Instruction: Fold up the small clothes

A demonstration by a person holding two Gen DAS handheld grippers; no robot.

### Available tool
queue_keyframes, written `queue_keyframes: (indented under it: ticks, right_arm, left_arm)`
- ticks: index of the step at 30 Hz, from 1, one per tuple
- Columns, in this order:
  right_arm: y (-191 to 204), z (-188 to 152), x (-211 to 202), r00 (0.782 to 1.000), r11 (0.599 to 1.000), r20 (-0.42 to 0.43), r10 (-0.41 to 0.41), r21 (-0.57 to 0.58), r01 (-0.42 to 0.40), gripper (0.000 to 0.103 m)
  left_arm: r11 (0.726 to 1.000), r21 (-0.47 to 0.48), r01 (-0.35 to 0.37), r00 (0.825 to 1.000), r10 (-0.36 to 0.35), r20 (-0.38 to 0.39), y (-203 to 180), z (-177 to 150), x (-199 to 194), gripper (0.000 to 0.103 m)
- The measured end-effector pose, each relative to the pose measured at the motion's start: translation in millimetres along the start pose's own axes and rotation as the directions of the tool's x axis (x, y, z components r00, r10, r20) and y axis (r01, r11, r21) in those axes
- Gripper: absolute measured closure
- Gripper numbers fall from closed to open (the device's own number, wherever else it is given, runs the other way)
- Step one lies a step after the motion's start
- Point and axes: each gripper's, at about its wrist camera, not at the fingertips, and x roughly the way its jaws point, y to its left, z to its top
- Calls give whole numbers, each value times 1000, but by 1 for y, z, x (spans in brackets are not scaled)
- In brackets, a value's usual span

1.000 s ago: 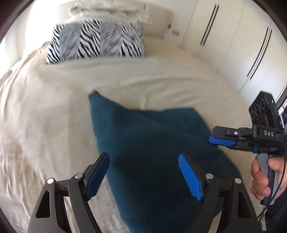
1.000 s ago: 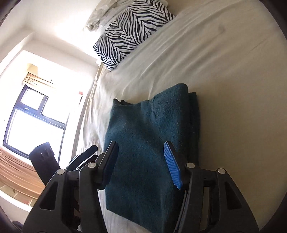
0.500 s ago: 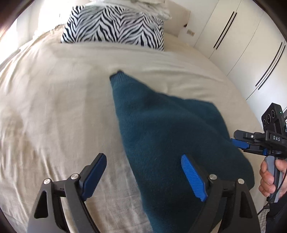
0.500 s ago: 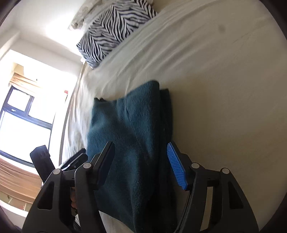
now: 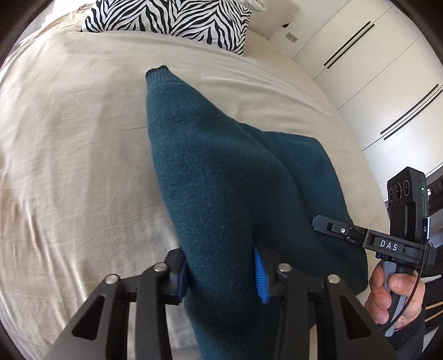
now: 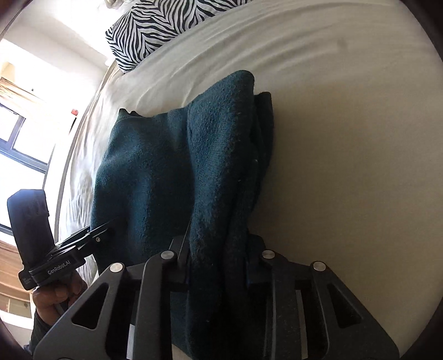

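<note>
A dark teal knitted sweater [image 5: 221,171] lies on the bed, one sleeve cuff pointing toward the pillow. My left gripper [image 5: 221,277] has its jaws closing on the sweater's near edge, and bunched fabric fills the gap between the blue pads. In the right wrist view the same sweater [image 6: 155,171] shows a thick fold along its right side. My right gripper [image 6: 218,265] is also closing, its pads pressed into that gathered fold. Each gripper shows in the other's view: the right one [image 5: 332,227] at the sweater's right edge, the left one [image 6: 94,235] at its left edge.
The cream bed sheet [image 5: 69,138] spreads wide around the sweater. A zebra-striped pillow [image 5: 171,19] lies at the head of the bed. White wardrobe doors [image 5: 373,69] stand to the right, and a window [image 6: 19,138] is beyond the bed's left side.
Both grippers' jaws went from wide open over the sweater to pinched onto its near edge. The fabric has bunched up between the pads, and both grippers have come closer to it.
</note>
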Motion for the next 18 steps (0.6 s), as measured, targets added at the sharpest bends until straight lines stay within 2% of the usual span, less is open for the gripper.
queue_keyframes:
  ticks: [5, 9, 13, 18]
  right_arm:
    - [52, -29, -38, 997, 996, 44, 69, -67, -66, 80]
    - [104, -67, -56, 985, 979, 29, 167, -123, -163, 80]
    - [152, -111, -43, 975, 961, -12, 222, -164, -221, 80]
    - [175, -156, 5, 959, 954, -81, 272, -110, -279, 80]
  left_arm:
    - [999, 42, 12, 999, -14, 49, 7, -26, -71, 66]
    - [997, 75, -10, 997, 4, 72, 27, -62, -135, 65]
    - [996, 72, -48, 996, 43, 82, 63, -108, -181, 65]
    - [998, 11, -68, 996, 67, 59, 112, -161, -194, 65]
